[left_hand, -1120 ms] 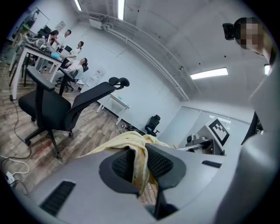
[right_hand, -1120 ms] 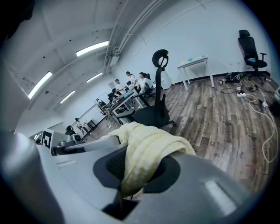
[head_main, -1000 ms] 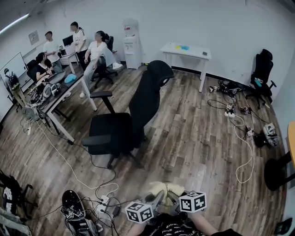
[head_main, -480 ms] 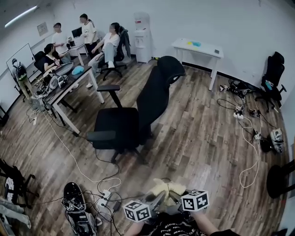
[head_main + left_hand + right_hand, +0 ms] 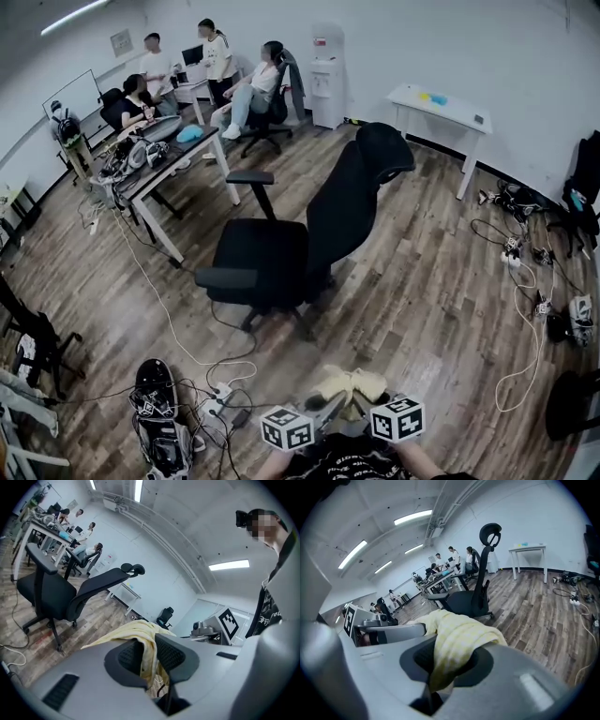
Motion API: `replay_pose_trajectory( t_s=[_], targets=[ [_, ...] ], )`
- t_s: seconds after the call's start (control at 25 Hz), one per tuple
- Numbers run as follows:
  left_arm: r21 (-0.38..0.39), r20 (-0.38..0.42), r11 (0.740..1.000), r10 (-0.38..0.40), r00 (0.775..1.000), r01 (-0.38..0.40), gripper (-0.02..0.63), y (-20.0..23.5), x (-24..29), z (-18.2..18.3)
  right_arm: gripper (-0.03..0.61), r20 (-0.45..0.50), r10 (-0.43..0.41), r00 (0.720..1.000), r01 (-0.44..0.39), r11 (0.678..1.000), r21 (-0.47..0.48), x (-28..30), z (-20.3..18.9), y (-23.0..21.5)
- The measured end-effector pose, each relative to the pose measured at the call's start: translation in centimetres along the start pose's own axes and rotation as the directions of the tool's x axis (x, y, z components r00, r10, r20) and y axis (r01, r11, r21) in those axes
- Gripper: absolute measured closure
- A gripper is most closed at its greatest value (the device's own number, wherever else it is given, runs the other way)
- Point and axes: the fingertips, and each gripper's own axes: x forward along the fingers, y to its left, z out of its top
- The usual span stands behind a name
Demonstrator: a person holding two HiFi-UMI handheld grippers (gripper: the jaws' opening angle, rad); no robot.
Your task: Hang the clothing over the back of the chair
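Observation:
A pale yellow garment (image 5: pixel 349 384) is bunched between my two grippers at the bottom of the head view. My left gripper (image 5: pixel 323 410) is shut on a fold of the garment (image 5: pixel 146 645), and my right gripper (image 5: pixel 358 405) is shut on another fold of it (image 5: pixel 457 644). The black office chair (image 5: pixel 309 225) stands in the middle of the room ahead of me, its tall back and headrest (image 5: pixel 382 150) tilted to the right. In the left gripper view the chair (image 5: pixel 56 592) is at the left; in the right gripper view the chair (image 5: pixel 476 588) stands beyond the cloth.
Cables and a power strip (image 5: pixel 220 398) lie on the wooden floor left of my grippers, beside black shoes (image 5: pixel 155 412). A desk (image 5: pixel 159 169) with several people round it is at the back left. A white table (image 5: pixel 441 108) stands against the far wall, and more cables (image 5: pixel 530 309) at the right.
The chair and the room have shifted right and a little down in the head view. Both grippers keep their hold on the yellow garment.

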Motion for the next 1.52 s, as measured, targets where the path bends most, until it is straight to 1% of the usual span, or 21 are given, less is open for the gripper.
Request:
replay_pose_trajectory(
  t_s=[0.12, 0.24, 0.32, 0.52, 0.64, 0.84, 1.04, 1.16, 1.4, 1.52],
  targets=[
    [0.003, 0.007, 1.0, 0.011, 1.0, -0.011, 0.558, 0.8, 0.9, 1.1, 0.522, -0.014, 0.018, 1.0, -0.018, 1.0, -0.006, 0.9, 1.3, -0.8],
    [0.022, 0.034, 1.0, 0.007, 0.999, -0.007, 0.558, 1.2, 2.3, 2.6, 0.522, 0.028, 0.016, 0.999, -0.015, 1.0, -0.027, 0.9, 3.3, -1.8],
    [0.02, 0.048, 1.0, -0.005, 0.999, 0.004, 0.558, 1.4, 3.4, 3.5, 0.522, 0.046, 0.017, 0.999, -0.015, 0.998, -0.053, 1.0, 4.7, -2.7],
    [-0.029, 0.041, 0.999, 0.031, 0.999, -0.029, 0.558, 3.1, 5.9, 5.1, 0.522, -0.007, 0.06, 0.998, -0.061, 0.995, -0.085, 2.4, 6.7, -5.0],
    [-0.057, 0.056, 0.998, 0.043, 0.998, -0.04, 0.558, 3.8, 7.3, 5.9, 0.522, -0.03, 0.069, 0.997, -0.071, 0.994, -0.083, 2.9, 7.7, -6.4],
    [-0.11, 0.09, 0.993, 0.061, 0.994, -0.05, 0.558, 4.4, 9.6, 7.0, 0.522, -0.061, 0.082, 0.995, -0.089, 0.989, -0.116, 3.2, 9.5, -8.4],
    [-0.133, 0.078, 0.988, 0.084, 0.993, -0.073, 0.558, 4.7, 11.0, 7.3, 0.522, -0.069, 0.094, 0.993, -0.1, 0.99, -0.1, 3.3, 9.9, -9.7],
    [-0.149, 0.07, 0.986, 0.089, 0.994, -0.078, 0.558, 4.8, 11.3, 7.0, 0.522, -0.084, 0.102, 0.991, -0.108, 0.991, -0.075, 3.2, 9.6, -10.1],
    [-0.167, 0.048, 0.984, 0.064, 0.997, -0.055, 0.558, 4.5, 12.3, 6.4, 0.522, -0.084, 0.095, 0.992, -0.099, 0.994, -0.045, 2.7, 9.2, -10.9],
    [-0.172, 0.017, 0.985, 0.036, 0.999, -0.032, 0.558, 4.4, 12.3, 5.8, 0.522, -0.098, 0.095, 0.991, -0.099, 0.995, -0.03, 2.6, 8.7, -10.8]
  ],
)
